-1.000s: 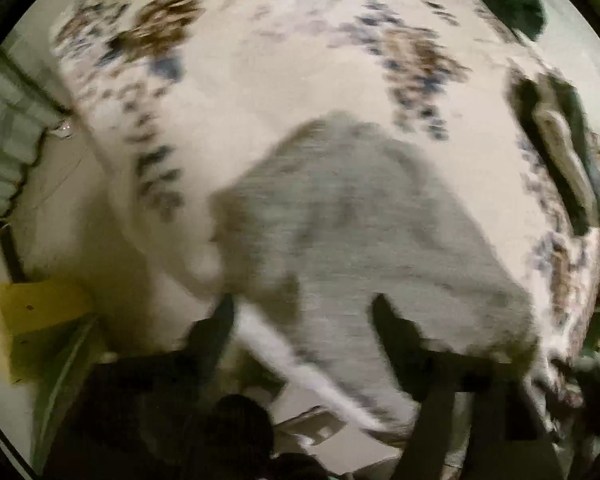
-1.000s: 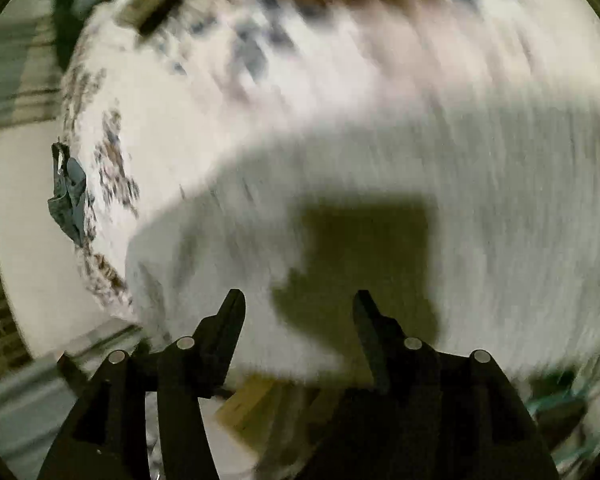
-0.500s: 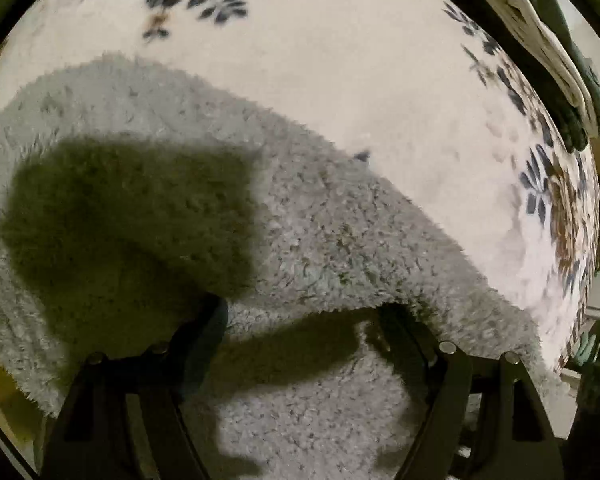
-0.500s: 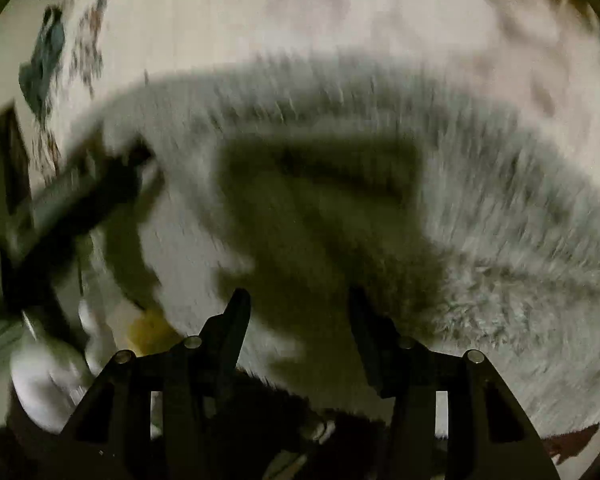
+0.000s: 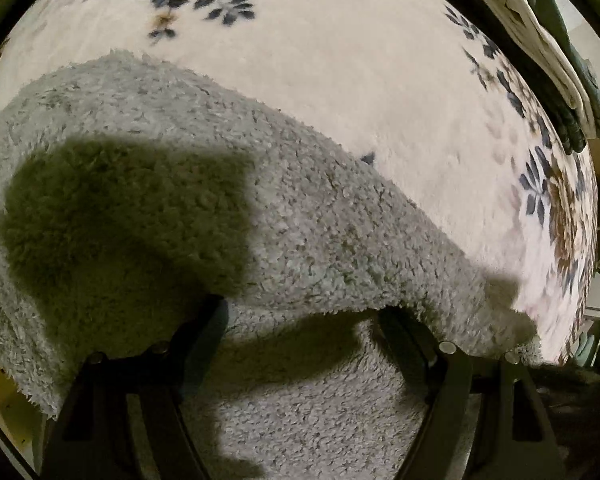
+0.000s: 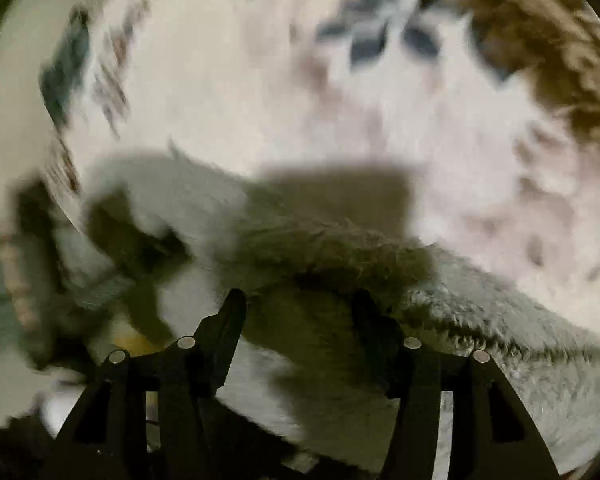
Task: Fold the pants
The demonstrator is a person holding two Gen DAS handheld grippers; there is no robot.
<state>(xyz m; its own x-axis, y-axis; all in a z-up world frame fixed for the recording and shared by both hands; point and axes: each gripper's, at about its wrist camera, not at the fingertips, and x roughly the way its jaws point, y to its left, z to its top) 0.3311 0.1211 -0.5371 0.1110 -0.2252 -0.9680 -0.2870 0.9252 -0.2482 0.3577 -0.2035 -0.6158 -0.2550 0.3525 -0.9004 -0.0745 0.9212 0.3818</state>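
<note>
pants [image 5: 320, 216] sharp, left view | right view blurred — right gripper [image 6: 300, 308] closing

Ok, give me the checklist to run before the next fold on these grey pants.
1. Grey pants lying on the floral blanket: ok.
2. Pants edge between the left tongs: ok.
3. Left tongs gripping: not ok, they stand open.
4. Fabric between the right tongs: ok, the jaws are closing on it.
5. Right grip firm: cannot tell, the view is blurred.
6. Stacked clothes clear of the pants: ok.
</note>
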